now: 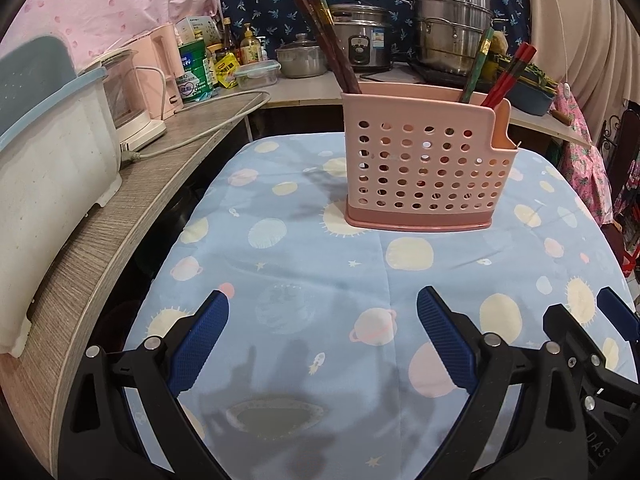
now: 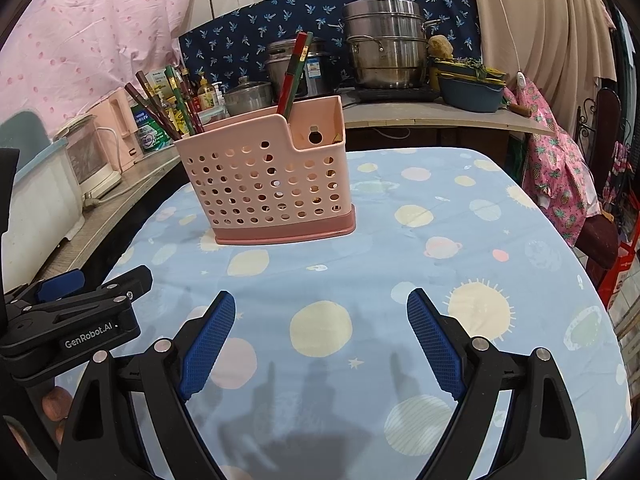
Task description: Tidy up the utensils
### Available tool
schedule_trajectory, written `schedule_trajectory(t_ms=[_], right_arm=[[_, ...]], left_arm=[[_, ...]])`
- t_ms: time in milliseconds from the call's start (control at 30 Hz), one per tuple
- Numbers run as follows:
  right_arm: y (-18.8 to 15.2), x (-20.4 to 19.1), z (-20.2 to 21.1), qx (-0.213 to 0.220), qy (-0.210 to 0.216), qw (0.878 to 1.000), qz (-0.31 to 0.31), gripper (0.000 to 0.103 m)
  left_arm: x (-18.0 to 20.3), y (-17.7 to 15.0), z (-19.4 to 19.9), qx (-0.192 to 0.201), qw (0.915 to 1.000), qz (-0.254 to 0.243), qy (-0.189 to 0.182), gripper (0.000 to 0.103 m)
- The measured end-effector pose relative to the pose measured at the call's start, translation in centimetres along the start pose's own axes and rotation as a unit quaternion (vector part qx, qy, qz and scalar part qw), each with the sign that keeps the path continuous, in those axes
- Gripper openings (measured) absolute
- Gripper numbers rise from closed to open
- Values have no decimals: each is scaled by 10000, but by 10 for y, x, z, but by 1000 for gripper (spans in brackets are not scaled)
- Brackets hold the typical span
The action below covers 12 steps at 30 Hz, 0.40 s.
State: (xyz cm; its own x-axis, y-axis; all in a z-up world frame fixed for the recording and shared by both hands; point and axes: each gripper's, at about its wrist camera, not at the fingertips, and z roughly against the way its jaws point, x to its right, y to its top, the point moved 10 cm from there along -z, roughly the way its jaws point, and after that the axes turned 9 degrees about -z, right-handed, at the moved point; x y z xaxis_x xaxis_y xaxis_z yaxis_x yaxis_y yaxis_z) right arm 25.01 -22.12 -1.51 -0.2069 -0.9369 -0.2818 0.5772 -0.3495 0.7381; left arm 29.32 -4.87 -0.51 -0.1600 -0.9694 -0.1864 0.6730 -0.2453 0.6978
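The worktop (image 1: 280, 272), covered by a pale blue cloth printed with planets and suns, is seen from both wrist views, and its near half is bare of loose utensils. Toward the far edge, nearer the left side than the right, the pink perforated utensil holder (image 2: 264, 184) is stood upright. All chopsticks in view are already lodged in it: the dark brown chopsticks (image 1: 324, 36) are leaned out of the left end, the green chopstick (image 1: 478, 64) and the red chopsticks (image 1: 510, 74) are set toward the right end, beside the small notched compartment, which appears empty as far as can be seen.

No utensil is seen lying on the cloth, so the sorting is judged nearly or fully done; whether anything remains outside the views cannot be told.

The left gripper (image 1: 322, 312) is held low over the near edge, its jaws spread wide with nothing between them. The right gripper (image 2: 320, 312) is held just beside it, its jaws likewise released and empty. Neither is touching the holder, which is well apart from both.
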Motion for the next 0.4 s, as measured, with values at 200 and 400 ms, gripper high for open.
schedule_trajectory(t_ms=[200, 400], right_arm=[[0, 0, 0, -3, 0, 10000, -6, 84], [1, 1, 0, 6, 3, 10000, 8, 84]], left_arm=[[2, -1, 0, -26, 10000, 14, -21, 91], [0, -3, -3, -98, 9999, 79, -42, 91]])
